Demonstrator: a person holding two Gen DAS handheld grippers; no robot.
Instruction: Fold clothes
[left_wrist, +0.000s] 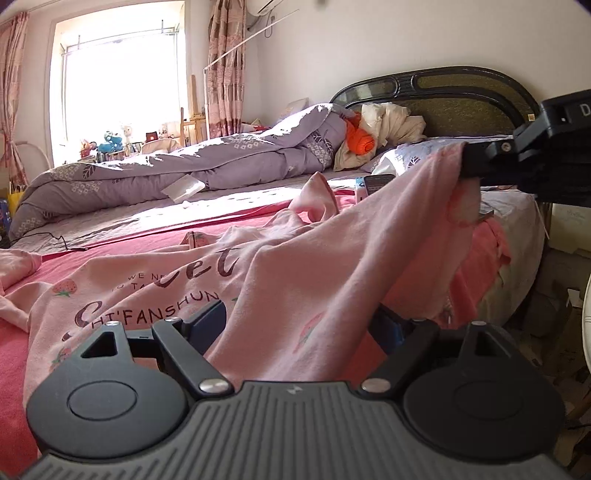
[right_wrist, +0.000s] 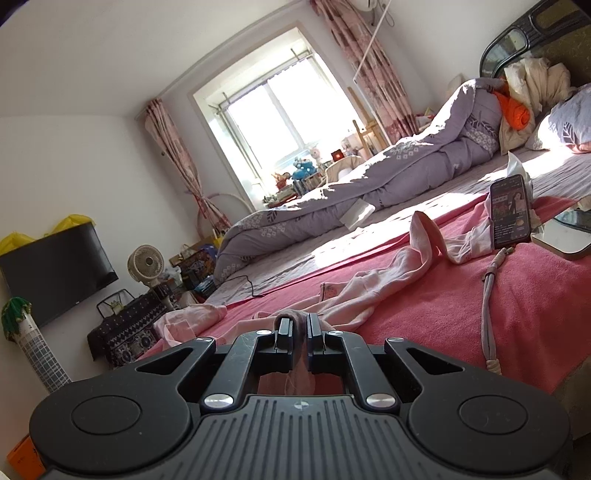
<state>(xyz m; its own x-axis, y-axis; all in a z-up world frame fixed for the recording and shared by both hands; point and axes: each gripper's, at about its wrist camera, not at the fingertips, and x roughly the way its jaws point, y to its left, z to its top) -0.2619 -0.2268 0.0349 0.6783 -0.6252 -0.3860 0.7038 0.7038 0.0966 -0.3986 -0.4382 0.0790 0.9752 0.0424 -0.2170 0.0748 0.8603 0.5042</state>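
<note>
I see the bed (left_wrist: 155, 218) filling most of both views, with a dark headboard (left_wrist: 454, 92) at the far end and a bright window (right_wrist: 280, 110) on the wall beyond. A purple quilt (left_wrist: 192, 170) lies bunched along the far side of the bed; an orange bundle (left_wrist: 360, 138) and cream cloth sit against the headboard. A red towel (right_wrist: 535, 295) covers the near part of the bed. On the right wrist view, a television (right_wrist: 55, 273) hangs on the wall and a small fan (right_wrist: 146, 264) stands beside it. The pink shirt (left_wrist: 280, 280), printed with lettering and strawberries, lies spread on the red towel, one edge raised off the surface. A phone (right_wrist: 511, 212) stands upright on the towel, with a cord (right_wrist: 489, 295) trailing from it. My left gripper (left_wrist: 299, 325) is low over the towel with its jaws set wide apart, and pink shirt fabric passes between them; I cannot tell whether it grips the cloth. My right gripper (right_wrist: 299, 332) is closed on a fold of the pink shirt, and in the left wrist view it holds that edge raised above the bed.
</note>
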